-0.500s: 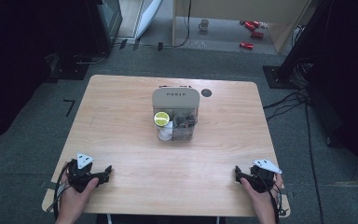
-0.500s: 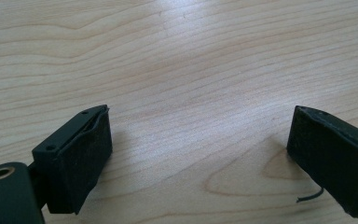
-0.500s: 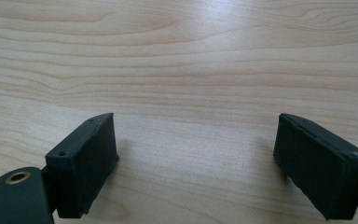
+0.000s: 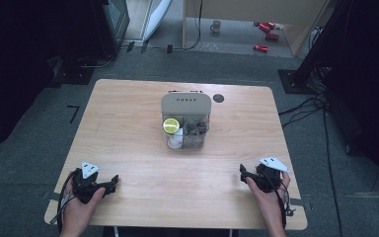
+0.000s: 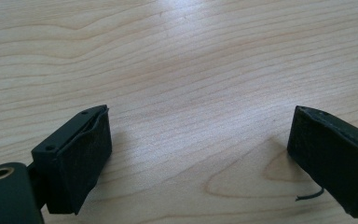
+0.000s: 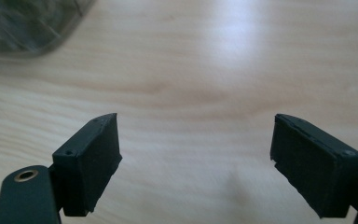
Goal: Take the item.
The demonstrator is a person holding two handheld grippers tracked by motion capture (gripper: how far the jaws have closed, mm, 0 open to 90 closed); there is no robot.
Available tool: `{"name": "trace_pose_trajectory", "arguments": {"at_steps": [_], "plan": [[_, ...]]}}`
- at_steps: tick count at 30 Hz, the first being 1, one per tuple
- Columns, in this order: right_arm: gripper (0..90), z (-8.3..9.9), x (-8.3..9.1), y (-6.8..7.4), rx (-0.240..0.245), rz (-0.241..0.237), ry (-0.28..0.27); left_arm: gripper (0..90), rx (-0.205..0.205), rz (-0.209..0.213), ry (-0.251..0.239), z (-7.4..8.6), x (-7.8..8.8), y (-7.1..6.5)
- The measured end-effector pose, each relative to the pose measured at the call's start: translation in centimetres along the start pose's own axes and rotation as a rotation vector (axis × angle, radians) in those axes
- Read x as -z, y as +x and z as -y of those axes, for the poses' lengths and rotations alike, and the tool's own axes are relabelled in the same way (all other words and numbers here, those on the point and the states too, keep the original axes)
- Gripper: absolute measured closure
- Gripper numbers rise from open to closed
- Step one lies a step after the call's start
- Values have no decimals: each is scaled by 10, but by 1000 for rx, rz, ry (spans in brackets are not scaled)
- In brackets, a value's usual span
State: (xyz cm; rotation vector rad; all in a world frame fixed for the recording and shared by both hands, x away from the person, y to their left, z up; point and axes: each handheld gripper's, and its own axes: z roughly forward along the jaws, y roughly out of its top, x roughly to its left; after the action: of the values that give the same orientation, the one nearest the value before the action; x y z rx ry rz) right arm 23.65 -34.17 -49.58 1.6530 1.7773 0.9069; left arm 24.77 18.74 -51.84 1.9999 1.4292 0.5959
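Both tools rest spread and empty at the desk's (image 4: 128,148) near corners – left tool (image 4: 109,181), right tool (image 4: 243,173) – well apart from the clear box (image 4: 186,129) mid-desk, likely ready to reach

The high view looks forward and down from above the person's side, far enough back to take in the whole pale wooden surface (image 4: 128,138), the clear plastic box with a beige lid (image 4: 186,121) at its middle and the grey floor around. The left gripper view sits low, just above the wood grain (image 5: 191,70), looking along the left tool (image 5: 200,158). The right gripper view is equally close behind the right tool (image 6: 196,158), and its top left corner catches the blurred box (image 6: 23,23), which the high view also shows.
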Motion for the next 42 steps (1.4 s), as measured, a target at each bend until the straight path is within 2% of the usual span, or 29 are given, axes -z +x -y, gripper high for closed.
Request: {"name": "trace_pose_trajectory", "arguments": {"at_steps": [3,4,6,7,9,10,15,17,18,20,21,24,25,31,35,36,42], "plan": [[158,-10,1,7,14,-16,-12,67,0,0,0,0,0,0],[170,-24,-1,16,29,-33,-25,67,0,0,0,0,0,0],[177,-27,-1,18,26,-36,-28,67,0,0,0,0,0,0],[190,-40,-4,25,10,-59,-40,67,0,0,0,0,0,0],[193,-47,-5,29,7,-69,-45,67,0,0,0,0,0,0],[198,-59,-7,37,17,-76,-60,67,-1,0,0,0,0,0],[228,-86,-13,55,35,-95,-82,68,-1,1,-1,0,0,0],[248,-91,-14,57,36,-99,-84,68,-1,2,-1,0,0,0],[323,-102,-18,62,12,-128,-93,68,-1,2,-1,0,0,0],[348,-106,-19,62,2,-144,-95,68,-2,3,-1,0,0,0],[404,-115,-23,65,-18,-157,-106,68,-3,3,0,0,0,0],[433,-120,-26,66,-25,-153,-112,68,-2,3,-1,0,0,0],[475,-126,-32,66,-43,-153,-115,68,-3,3,-1,0,0,0],[538,-140,-43,68,-62,-141,-133,68,-2,3,-1,0,0,0],[560,-147,-49,67,-93,-133,-146,68,-2,3,-1,0,0,0],[579,-151,-53,66,-117,-135,-145,68,-2,3,-1,0,0,0],[631,-164,-64,65,-150,-174,-138,68,-2,3,-1,0,0,0]]}}
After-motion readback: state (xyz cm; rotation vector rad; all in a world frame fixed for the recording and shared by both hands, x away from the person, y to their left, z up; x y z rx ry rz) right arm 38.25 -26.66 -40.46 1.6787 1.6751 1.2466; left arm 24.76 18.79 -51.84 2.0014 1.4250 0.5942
